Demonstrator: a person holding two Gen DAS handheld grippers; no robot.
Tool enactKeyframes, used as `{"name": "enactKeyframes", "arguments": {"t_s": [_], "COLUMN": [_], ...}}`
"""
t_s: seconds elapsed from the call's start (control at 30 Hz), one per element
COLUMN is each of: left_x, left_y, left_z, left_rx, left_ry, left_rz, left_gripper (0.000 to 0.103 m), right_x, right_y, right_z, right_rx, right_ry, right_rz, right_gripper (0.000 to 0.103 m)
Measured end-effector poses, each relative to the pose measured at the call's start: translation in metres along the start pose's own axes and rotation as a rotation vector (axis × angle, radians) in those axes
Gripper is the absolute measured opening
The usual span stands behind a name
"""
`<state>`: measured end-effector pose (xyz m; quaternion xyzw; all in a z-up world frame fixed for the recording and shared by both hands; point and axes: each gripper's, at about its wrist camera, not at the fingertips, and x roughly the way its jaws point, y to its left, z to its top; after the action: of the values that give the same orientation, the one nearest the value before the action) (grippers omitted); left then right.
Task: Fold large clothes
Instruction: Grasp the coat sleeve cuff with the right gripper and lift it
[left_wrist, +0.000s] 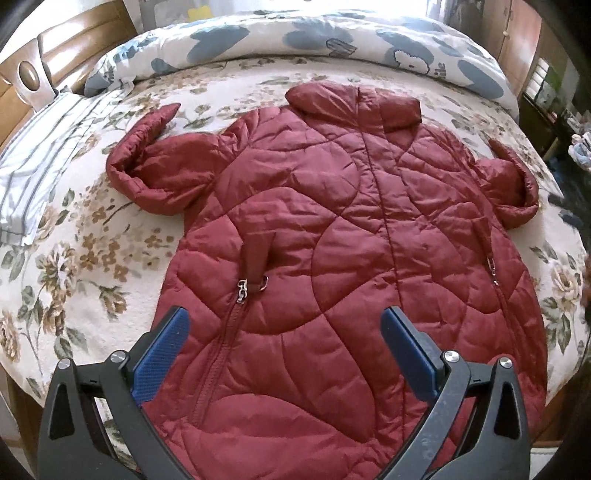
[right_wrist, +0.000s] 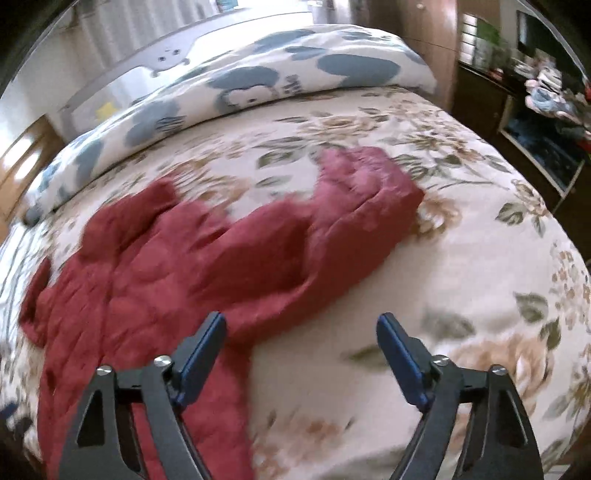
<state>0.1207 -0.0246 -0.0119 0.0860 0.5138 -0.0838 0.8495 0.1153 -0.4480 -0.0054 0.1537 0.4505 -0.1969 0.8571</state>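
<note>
Our left gripper (left_wrist: 284, 350) and right gripper (right_wrist: 301, 350) hover, fingers apart and empty, over the red quilted jacket (left_wrist: 332, 229) spread toward twelve o'clock on the floral bed (left_wrist: 110, 258).

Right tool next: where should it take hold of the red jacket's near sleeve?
Grip the red jacket at the sleeve cuff, coming from the bare bedspread side. The sleeve lies flat and stretched outward, so its open end is exposed.
</note>
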Motion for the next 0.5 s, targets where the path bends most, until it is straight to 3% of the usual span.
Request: {"name": "enactKeyframes", "arguments": {"t_s": [0.17,0.3,0.4,0.5], "left_x": [0.011,0.021,0.025,0.028], "left_y": [0.000,-0.005,-0.010,-0.013], "left_z": [0.001,0.001,0.001,0.001], "left_rx": [-0.053,-0.084,-0.098,-0.095], "left_ry": [0.041,0.078,0.097,0.109], "left_rz": [-0.011,-0.026,-0.033,-0.039], "left_gripper": [0.103,0.103,0.103,0.103], "right_x": [0.044,0.079,0.111,0.143], "right_y": [-0.024,-0.028,-0.029,-0.030], "right_z": [0.052,0.083,0.100,0.106], "right_rx": [0.041,0.059,0.084,0.089], "right_ry": [0.001,0.009,0.046,0.086], "right_rz": [-0.089,-0.111,-0.107,-0.155], "right_gripper": [0.075,0.075,0.075,0.075]}}
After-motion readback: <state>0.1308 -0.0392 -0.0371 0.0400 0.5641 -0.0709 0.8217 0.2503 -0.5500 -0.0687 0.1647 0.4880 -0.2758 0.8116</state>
